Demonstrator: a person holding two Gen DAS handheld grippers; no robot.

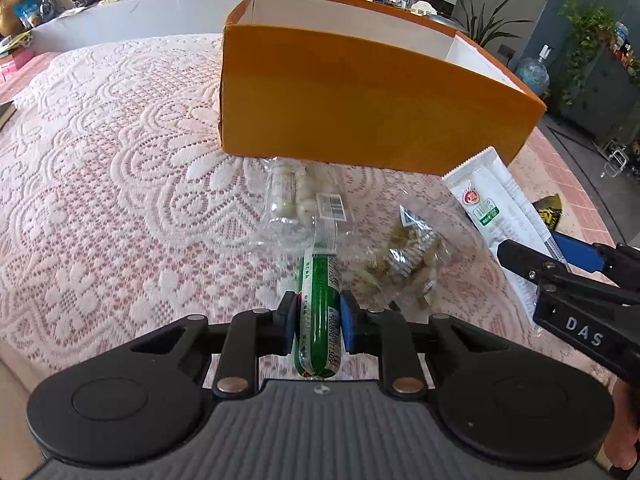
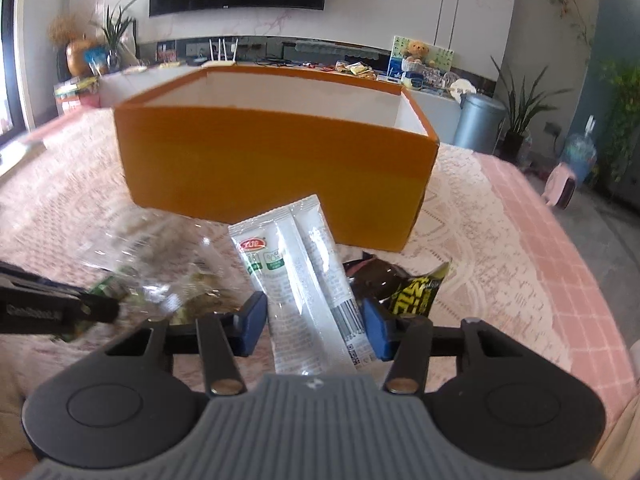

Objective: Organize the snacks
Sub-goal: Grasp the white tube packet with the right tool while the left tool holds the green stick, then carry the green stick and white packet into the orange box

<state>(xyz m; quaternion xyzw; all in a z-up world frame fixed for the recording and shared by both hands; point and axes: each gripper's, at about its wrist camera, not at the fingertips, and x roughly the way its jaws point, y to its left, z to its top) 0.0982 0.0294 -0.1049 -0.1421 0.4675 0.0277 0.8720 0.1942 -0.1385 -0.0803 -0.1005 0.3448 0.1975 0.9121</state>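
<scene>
Nearest in the left wrist view, the left gripper (image 1: 319, 322) has its fingers closed on a green, tube-shaped sausage snack in printed plastic wrap (image 1: 318, 320); the tube lies lengthwise along the fingers, squeezed across its narrow girth, which looks like the firmest hold on a rounded, slippery wrapper. In the right wrist view, the right gripper (image 2: 313, 324) straddles a flat white foil twin-sachet packet with a red logo (image 2: 302, 280); its blue pads stand at either long edge, the right one touching or nearly so, the left with a small gap showing, so I judge the fingers part-open and not yet clamped; taking it edge to edge would suit so thin a packet.

Just beyond, a crinkled clear bag of greenish-brown snacks (image 1: 408, 260) and a clear packet of pale round pieces (image 1: 290, 200) lie loose on the pink lace-covered surface (image 1: 120, 184); a dark wrapper with yellow lettering (image 2: 404, 288) sits just right of the white packet.

Farther off stands the open orange cardboard box with white inside walls (image 2: 276, 168), the likely destination; its open top faces up, near all the snacks, so each can be lifted over the front wall and dropped in.
</scene>
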